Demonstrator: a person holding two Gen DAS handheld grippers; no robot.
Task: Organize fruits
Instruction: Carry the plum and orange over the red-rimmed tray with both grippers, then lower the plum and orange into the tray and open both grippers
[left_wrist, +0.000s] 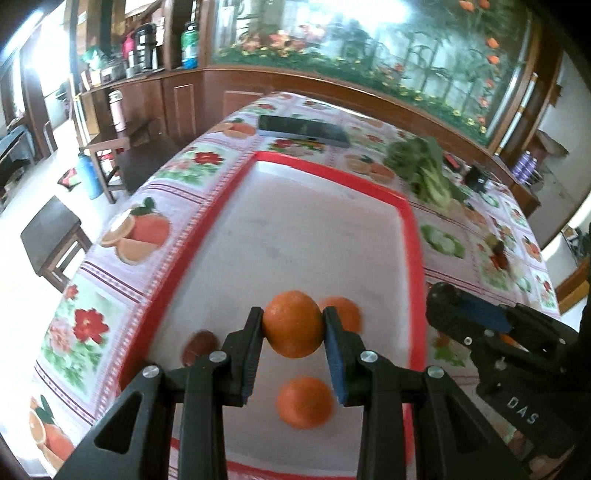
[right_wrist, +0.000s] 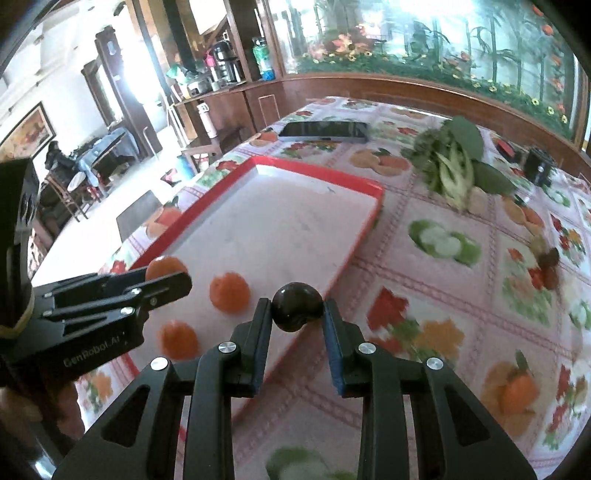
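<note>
L tool (left_wrist: 293, 326) pinches an orange (left_wrist: 293, 324) at its widest girth, over the near end of the red tray (left_wrist: 236, 192). Firm, round, prob. light; waxy skin may roll, so grip across the middle. R tool (right_wrist: 297, 308) pinches a dark round fruit (right_wrist: 297, 307), likely smooth/slippery, at the tray's right rim. Both tools tilt steeply down, side by side. Two oranges (left_wrist: 304, 402) lie in the tray.

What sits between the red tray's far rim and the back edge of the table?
A dark smartphone lies flat on the floral tablecloth just beyond the red tray. Nothing else is on that stretch. The right wrist view shows it best.
</note>
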